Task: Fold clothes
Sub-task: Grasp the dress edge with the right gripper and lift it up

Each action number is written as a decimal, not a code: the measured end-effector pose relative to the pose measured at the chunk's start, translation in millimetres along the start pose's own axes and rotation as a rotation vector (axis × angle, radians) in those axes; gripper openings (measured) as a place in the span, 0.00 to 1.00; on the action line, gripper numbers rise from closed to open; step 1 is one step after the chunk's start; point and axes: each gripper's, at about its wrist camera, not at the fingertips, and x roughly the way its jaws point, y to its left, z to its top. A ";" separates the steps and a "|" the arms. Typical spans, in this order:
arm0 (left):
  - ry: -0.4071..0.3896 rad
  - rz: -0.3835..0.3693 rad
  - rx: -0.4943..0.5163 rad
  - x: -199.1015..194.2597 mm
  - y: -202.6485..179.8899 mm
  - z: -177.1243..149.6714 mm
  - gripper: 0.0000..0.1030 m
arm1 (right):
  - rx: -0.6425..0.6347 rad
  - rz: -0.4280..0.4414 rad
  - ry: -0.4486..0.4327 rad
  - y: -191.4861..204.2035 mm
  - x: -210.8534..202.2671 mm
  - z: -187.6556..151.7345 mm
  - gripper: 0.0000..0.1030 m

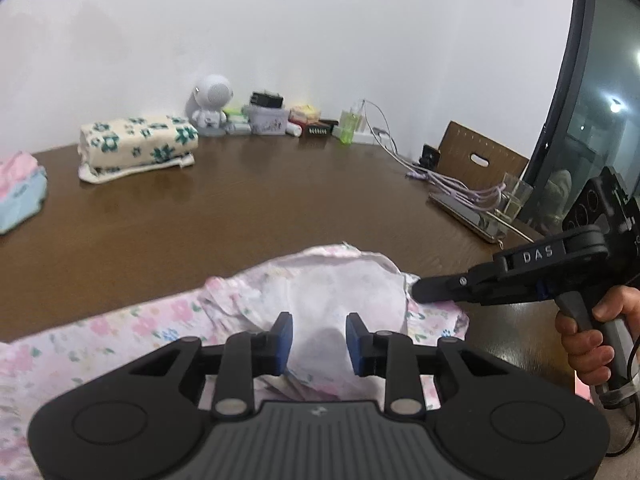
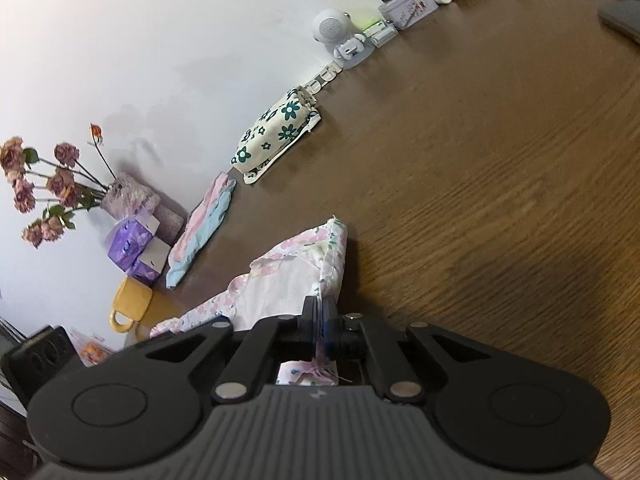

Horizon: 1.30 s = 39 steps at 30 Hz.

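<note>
A pink floral garment (image 1: 168,320) lies on the near part of the brown wooden table (image 1: 248,196), its white inner side turned up in a hump. My left gripper (image 1: 319,330) hovers just above that white fabric, open, with nothing between its blue pads. My right gripper (image 1: 416,292), held by a hand, comes in from the right and pinches the garment's right edge. In the right wrist view the right gripper (image 2: 319,308) is shut on the floral garment (image 2: 288,276), with cloth bunched between and behind the fingers.
A folded cream cloth with green flowers (image 1: 138,146) and a folded pink and blue garment (image 1: 18,196) lie at the far left. A white speaker figure (image 1: 210,106), boxes, a phone (image 1: 466,216) with lilac cables and a glass stand along the back and right. A flower vase (image 2: 132,200) stands by the wall.
</note>
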 end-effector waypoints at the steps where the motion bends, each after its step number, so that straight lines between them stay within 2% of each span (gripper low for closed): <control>1: -0.006 0.006 0.003 -2.5 1.0 1.2 0.27 | -0.008 -0.002 0.000 1.5 -0.2 0.5 0.02; 8: 0.037 0.040 0.075 -3.7 4.1 0.7 0.22 | -0.051 0.001 -0.007 11.1 -6.2 6.2 0.02; 10: 0.057 0.032 0.088 -1.9 4.0 0.0 0.14 | -0.055 0.007 -0.007 12.2 -7.2 8.1 0.02; 18: 0.100 0.027 0.116 8.6 -1.3 -0.7 0.13 | -0.131 -0.021 -0.032 28.2 -13.8 19.4 0.02; 26: 0.106 0.015 0.125 20.3 -11.1 1.4 0.13 | -0.276 -0.034 -0.043 63.6 -22.1 32.0 0.02; 32: 0.102 0.012 0.143 24.5 -17.9 0.5 0.13 | -0.408 -0.032 -0.018 98.9 -17.6 32.5 0.02; 39: 0.071 -0.007 0.118 18.2 -13.8 -2.1 0.15 | -0.566 -0.045 0.017 139.4 -4.1 23.8 0.02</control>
